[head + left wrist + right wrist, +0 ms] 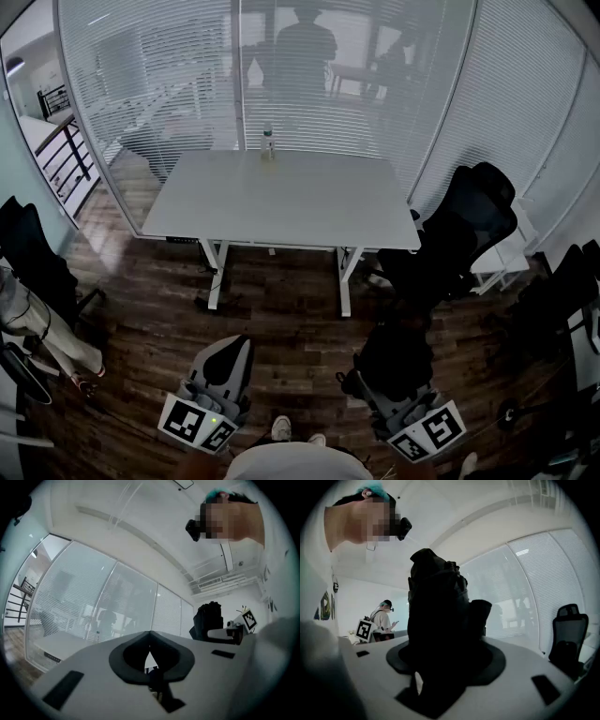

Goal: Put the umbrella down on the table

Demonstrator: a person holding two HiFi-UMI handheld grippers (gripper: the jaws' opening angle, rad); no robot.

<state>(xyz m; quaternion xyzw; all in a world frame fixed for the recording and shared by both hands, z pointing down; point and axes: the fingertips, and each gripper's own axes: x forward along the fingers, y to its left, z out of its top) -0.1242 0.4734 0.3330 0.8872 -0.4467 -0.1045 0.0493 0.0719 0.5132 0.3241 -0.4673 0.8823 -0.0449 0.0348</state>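
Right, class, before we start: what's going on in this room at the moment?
A person stands facing a white table, a gripper in each hand. The right gripper is clamped on a folded black umbrella, which has not yet reached the table. The left gripper is shut and empty. A small bottle stands at the table's far edge.

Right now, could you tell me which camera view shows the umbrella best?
The right gripper view: the folded black umbrella fills its middle, clamped between the jaws. The head view shows only a dark bundle low right; the left gripper view shows it small and distant.
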